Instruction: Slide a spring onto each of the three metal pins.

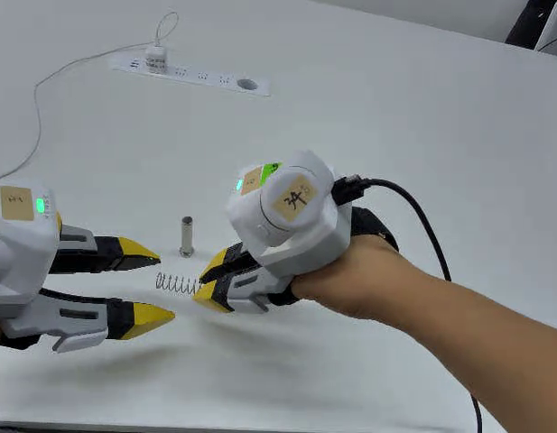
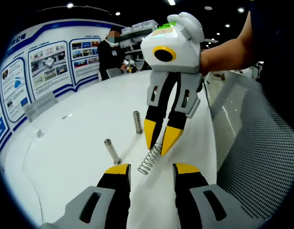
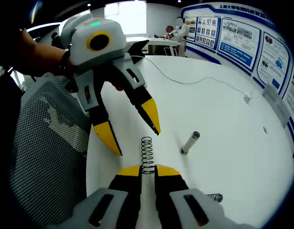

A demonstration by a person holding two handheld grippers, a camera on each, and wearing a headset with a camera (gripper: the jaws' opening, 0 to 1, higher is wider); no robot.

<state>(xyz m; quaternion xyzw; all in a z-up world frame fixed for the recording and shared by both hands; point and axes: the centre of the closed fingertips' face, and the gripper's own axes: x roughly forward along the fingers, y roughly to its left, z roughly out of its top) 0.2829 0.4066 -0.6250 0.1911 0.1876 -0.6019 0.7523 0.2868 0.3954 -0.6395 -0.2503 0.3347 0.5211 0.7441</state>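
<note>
The white table carries a power strip far beyond both tools. The gripper views add the room — wall posters and a mesh chair. The right hand-held gripper is clamped on one end of a spring, facing the left hand-held gripper, whose jaws stand apart. A bare pin stands just beyond the spring. The left gripper view shows a second pin farther off — wearing another spring.
</note>
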